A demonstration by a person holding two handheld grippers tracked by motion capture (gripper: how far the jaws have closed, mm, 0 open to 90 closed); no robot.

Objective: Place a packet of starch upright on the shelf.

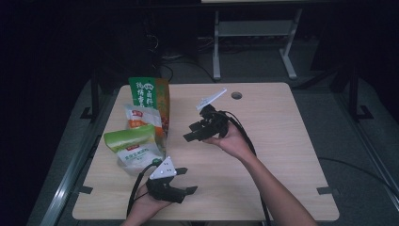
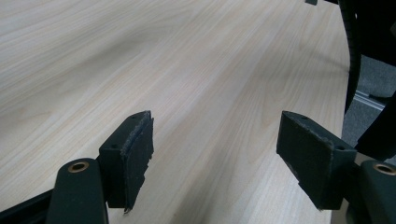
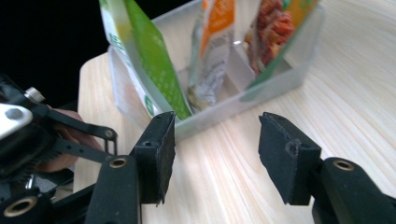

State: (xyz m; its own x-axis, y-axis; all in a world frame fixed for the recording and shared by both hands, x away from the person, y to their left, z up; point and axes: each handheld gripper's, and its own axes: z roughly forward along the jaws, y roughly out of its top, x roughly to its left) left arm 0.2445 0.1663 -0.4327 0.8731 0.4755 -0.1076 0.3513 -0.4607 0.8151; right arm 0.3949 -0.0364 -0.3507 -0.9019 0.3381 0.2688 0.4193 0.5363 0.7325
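Three snack pouches (image 1: pixel 141 127) stand in a clear divided bin (image 3: pixel 275 84) at the table's left, light, crinkly and slippery, probably best pinched at the top seal, while the right gripper (image 3: pixel 215 154) and left gripper (image 2: pixel 215 158) gape empty.

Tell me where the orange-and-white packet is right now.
High view: table's left side, standing in the clear bin, the orange-and-white packet sits between the tall green bag and the light-green pouch.

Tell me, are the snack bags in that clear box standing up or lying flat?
Standing, leaning a little. The three bags rise above the box rim, slotted between its dividers.
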